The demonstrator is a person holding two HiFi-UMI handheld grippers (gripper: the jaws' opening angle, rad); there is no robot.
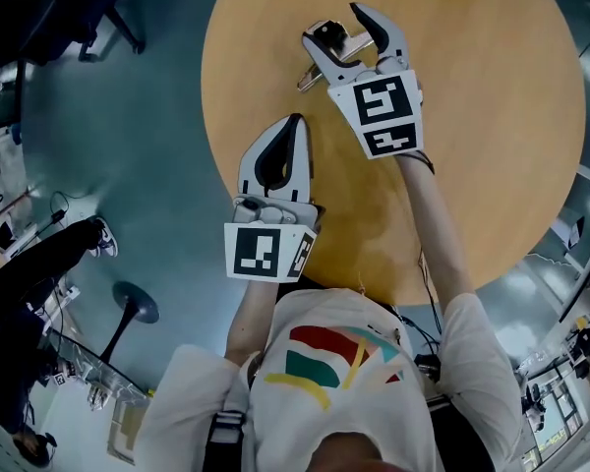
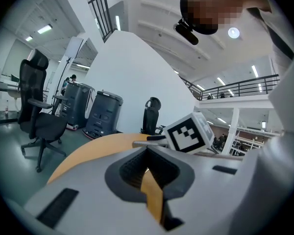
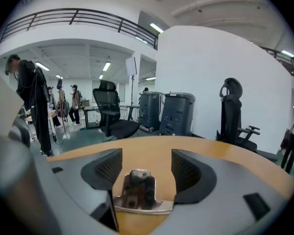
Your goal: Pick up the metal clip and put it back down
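The metal clip (image 1: 326, 37), silver with a dark body, lies on the round wooden table (image 1: 492, 116) near its far side. My right gripper (image 1: 336, 26) is open, with one jaw on each side of the clip and space left between them. The right gripper view shows the clip (image 3: 139, 192) low between the two spread jaws of the right gripper (image 3: 147, 173), resting on the tabletop. My left gripper (image 1: 294, 121) is shut and holds nothing; it hovers over the table's near left edge. In the left gripper view its jaws (image 2: 147, 155) meet, and the right gripper's marker cube (image 2: 190, 133) shows beyond them.
The table edge (image 1: 216, 155) curves close beside the left gripper, with grey floor beyond. An office chair (image 1: 88, 8) stands at the far left and a seated person's legs (image 1: 49, 264) are at the left. Grey bins (image 3: 179, 112) and chairs (image 3: 112, 114) stand past the table.
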